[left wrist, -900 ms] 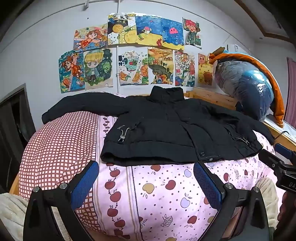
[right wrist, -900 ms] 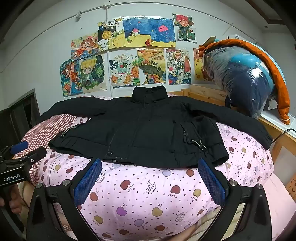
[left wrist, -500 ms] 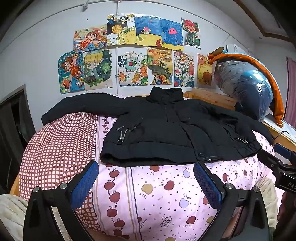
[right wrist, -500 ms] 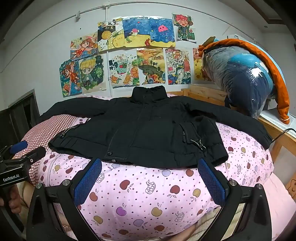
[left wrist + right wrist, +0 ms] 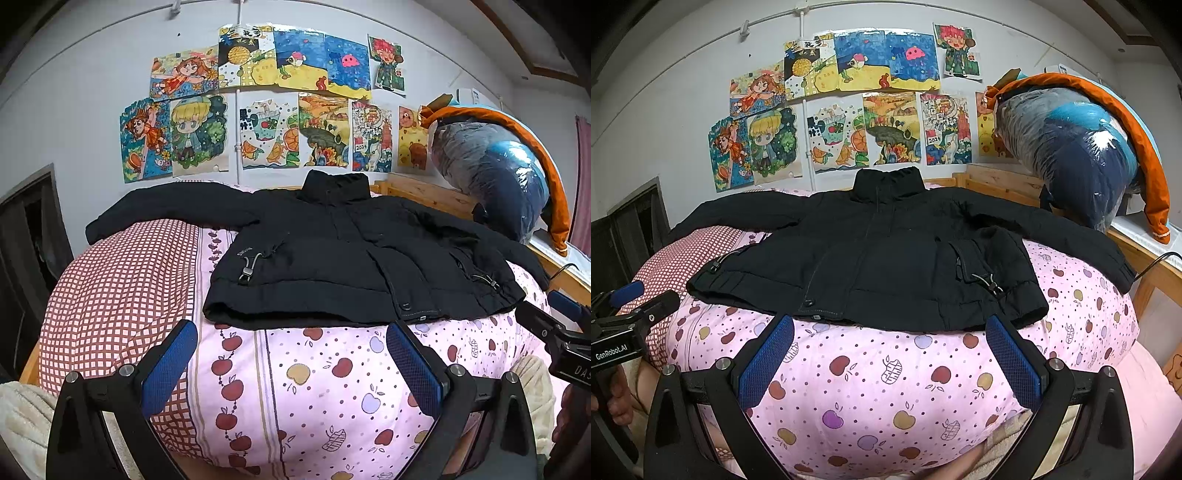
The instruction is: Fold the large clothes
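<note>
Jacket: black jacket (image 5: 332, 258) spread flat, front up, on the pink apple-print quilt (image 5: 314, 387), collar toward 12 o'clock, sleeves out toward 9 and 3.
Left gripper (image 5: 291, 360): jaws wide apart, nothing between them, short of the hem.
Right gripper (image 5: 890, 354): jaws wide apart, empty, blue pads just below the hem.
Wall: drawings (image 5: 849, 110) at 12 o'clock.

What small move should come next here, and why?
Probably reach the left gripper forward to the jacket sleeve spread over the checked cover. The jacket lies flat and unfolded on the bed; both grippers, the right too, are open, empty and short of its hem.
</note>
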Available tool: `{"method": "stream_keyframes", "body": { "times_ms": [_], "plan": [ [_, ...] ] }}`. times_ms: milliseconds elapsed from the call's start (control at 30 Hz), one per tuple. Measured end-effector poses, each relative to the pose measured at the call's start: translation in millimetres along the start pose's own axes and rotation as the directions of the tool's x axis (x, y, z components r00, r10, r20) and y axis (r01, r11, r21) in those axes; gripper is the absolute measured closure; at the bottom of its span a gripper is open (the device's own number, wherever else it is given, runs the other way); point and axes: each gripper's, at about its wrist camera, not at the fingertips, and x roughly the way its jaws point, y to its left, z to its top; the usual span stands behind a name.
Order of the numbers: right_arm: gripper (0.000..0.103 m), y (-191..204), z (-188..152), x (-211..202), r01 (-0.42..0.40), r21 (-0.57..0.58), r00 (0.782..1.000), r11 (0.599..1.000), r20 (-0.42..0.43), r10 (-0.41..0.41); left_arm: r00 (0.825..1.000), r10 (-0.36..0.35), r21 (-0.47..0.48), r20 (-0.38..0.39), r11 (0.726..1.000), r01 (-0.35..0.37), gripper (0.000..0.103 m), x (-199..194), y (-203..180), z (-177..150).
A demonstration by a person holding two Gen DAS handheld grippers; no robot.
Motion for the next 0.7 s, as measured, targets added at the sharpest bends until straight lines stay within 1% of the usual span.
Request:
{"method": "stream_keyframes", "body": {
  "times_ms": [700],
  "plan": [
    [0.001, 3.2, -4.5, 2.9, 0.001, -0.001, 1.000, 1.000, -0.010, -0.001, 1.000, 0.006, -0.004, 0.002, 1.000, -0.006, 0.000, -1.5, 0.0, -2.6]
  ]
}}
